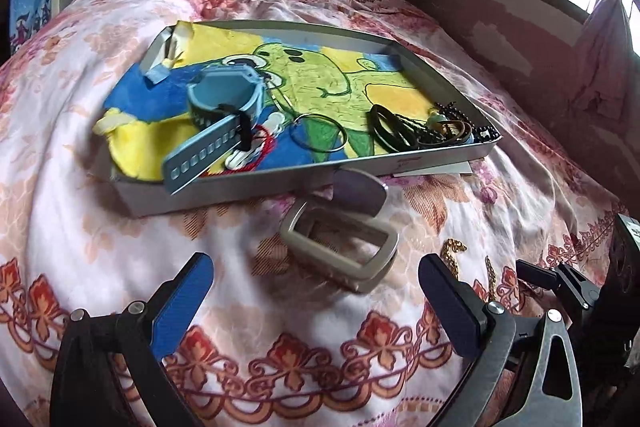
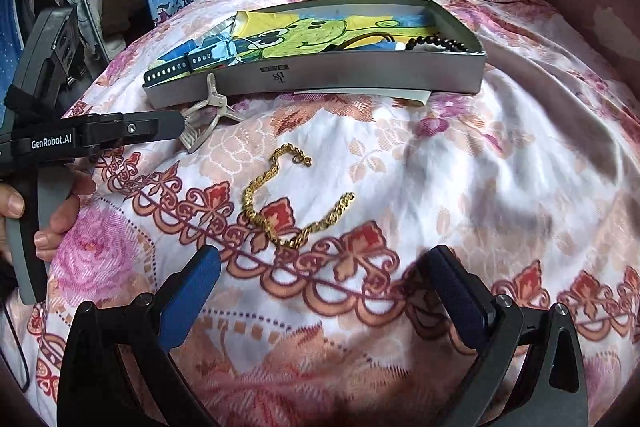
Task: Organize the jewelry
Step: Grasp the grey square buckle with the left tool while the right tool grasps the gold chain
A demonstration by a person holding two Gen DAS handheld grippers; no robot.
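A gold chain bracelet [image 2: 280, 203] is seen lying loose on the floral bedspread [image 2: 500, 167], on the near side of a shallow grey tray [image 2: 320, 77] and apart from it. A beige hair clip [image 1: 340, 247] is found just in front of the tray's near wall, resting on the bedspread. Inside the tray, over a yellow, green and blue cartoon liner [image 1: 320, 75], a blue watch [image 1: 224, 107] is placed at the left with its strap hanging over the near rim, a thin wire hoop [image 1: 318, 135] is laid near the middle, and dark bands with a black bead string [image 1: 432, 131] are gathered in the right corner. Small white and red pieces beneath the watch strap cannot be made out clearly. A white sheet [image 2: 360, 93] under the tray is mostly hidden. The left hand-held gripper [image 1: 316, 307] is held above the bedspread with its jaws spread wide, the hair clip lying between and beyond them, nothing grasped. The right hand-held gripper [image 2: 328, 291] is likewise spread wide and empty, with the bracelet just beyond its fingertips. Only a few links of the bracelet are visible in the left wrist view.
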